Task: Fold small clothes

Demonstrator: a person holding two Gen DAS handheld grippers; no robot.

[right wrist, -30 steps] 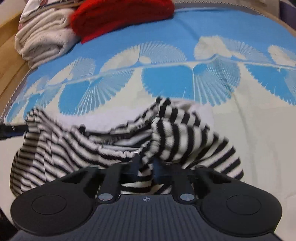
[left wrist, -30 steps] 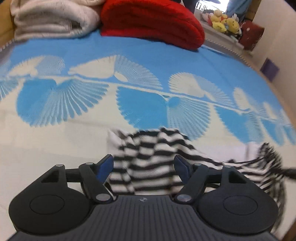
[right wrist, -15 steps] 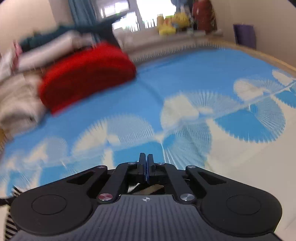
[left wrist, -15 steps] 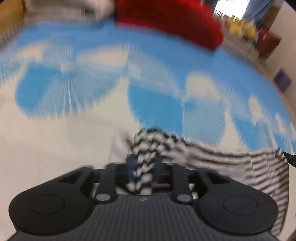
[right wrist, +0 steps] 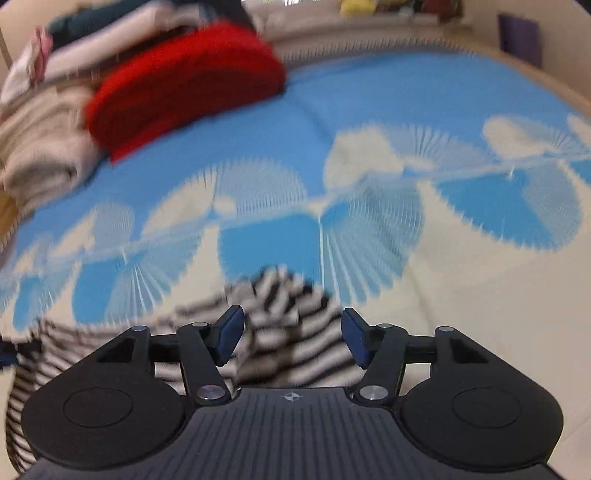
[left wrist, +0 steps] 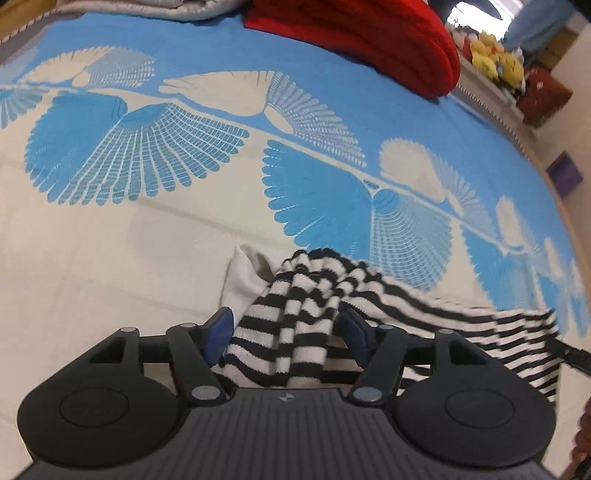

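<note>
A black-and-white striped small garment (left wrist: 295, 295) lies bunched on the blue and cream bedspread (left wrist: 129, 258), with a white part (left wrist: 243, 277) showing at its left. My left gripper (left wrist: 286, 321) straddles one bunched end; its jaws are opening, the cloth is between the blue pads, and it looks released. From there the garment stretches to the right. In the blurred right wrist view the other end of the garment (right wrist: 280, 291) sits between the fingers of my right gripper (right wrist: 291, 325). Its jaws are opening too, with gaps beside the pads.
A folded red blanket (left wrist: 369, 33) and a folded beige blanket (right wrist: 40, 147) lie at the far end of the bed. Plush toys (left wrist: 495, 59) sit on a ledge beyond, and a purple box (left wrist: 563, 177) stands by the wall.
The left gripper closed on the striped cloth and has spread again. The right gripper, shut on the cloth a second ago, now stands wide over it. The garment is stretched out sideways.
</note>
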